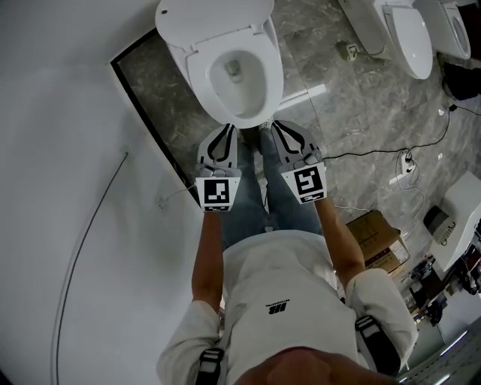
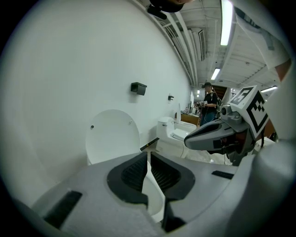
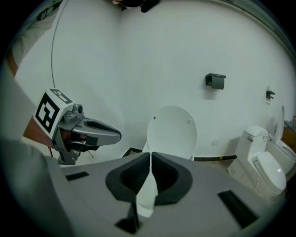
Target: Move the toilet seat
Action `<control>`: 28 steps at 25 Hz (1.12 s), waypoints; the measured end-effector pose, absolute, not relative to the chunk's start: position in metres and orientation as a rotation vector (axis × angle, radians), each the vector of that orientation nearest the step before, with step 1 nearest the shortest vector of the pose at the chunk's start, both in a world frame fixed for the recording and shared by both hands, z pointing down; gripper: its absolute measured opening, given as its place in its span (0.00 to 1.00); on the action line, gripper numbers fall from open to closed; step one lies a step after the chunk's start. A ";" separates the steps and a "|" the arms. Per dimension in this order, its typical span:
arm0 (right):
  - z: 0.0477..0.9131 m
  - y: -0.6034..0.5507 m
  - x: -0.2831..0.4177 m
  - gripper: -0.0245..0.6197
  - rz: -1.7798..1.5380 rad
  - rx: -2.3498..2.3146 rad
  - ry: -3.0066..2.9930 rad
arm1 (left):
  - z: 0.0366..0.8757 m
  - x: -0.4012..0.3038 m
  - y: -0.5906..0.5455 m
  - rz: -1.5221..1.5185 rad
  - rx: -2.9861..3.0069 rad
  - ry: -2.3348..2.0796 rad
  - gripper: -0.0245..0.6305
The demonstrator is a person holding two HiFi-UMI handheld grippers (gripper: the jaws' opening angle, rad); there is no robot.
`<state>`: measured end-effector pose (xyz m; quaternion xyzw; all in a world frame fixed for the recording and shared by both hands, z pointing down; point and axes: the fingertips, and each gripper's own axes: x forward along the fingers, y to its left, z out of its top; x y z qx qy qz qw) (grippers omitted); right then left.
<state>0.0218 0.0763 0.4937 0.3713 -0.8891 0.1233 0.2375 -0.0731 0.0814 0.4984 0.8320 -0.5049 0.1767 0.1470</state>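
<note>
A white toilet stands against the wall, its lid raised and its seat lying down on the bowl. My left gripper and right gripper hang side by side just in front of the bowl's front rim, both shut with nothing between the pads. In the left gripper view the shut left gripper points at the upright lid, with the right gripper beside it. The right gripper view shows the shut right gripper below the lid and the left gripper on the left.
A white wall runs close on the left. More toilets stand to the right on the marble floor, with cables and a cardboard box. A person stands far back. A black fitting is on the wall.
</note>
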 end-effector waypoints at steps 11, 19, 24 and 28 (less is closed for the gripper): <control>0.565 0.089 0.030 0.09 0.457 1.011 -2.360 | 0.578 -0.064 0.096 0.545 2.300 -1.371 0.09; 0.613 0.090 0.042 0.09 0.491 0.997 -2.308 | 0.633 -0.057 0.104 0.594 2.244 -1.311 0.09; 0.639 0.089 0.047 0.09 0.507 0.994 -2.276 | 0.661 -0.058 0.108 0.609 2.197 -1.301 0.09; 0.660 0.091 0.050 0.09 0.539 0.999 -2.248 | 0.681 -0.058 0.112 0.629 2.163 -1.277 0.09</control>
